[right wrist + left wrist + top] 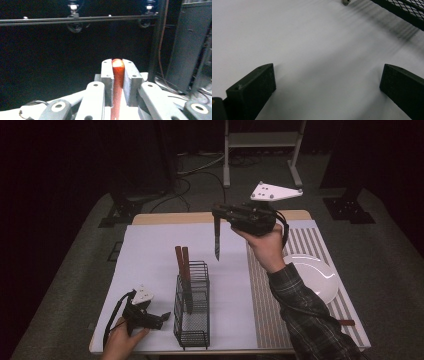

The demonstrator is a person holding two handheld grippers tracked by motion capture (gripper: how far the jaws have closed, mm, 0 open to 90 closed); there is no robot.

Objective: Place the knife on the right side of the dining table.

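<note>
While the right gripper (220, 213) hangs high over the table's far side, its jaws are pinched on the reddish wooden handle of a steel knife (217, 239), blade pointing straight down. Below and nearer, a black wire-mesh caddy (192, 312) holds two more brown-handled knives (183, 270) upright. The left gripper (162, 318) rests on the white sheet (150, 255) beside it, jaws wide apart, holding nothing. A white round plate (312, 276) sits on the striped mat (300, 295).

No words, numbers, brands or signs can be read anywhere in these pictures.
</note>
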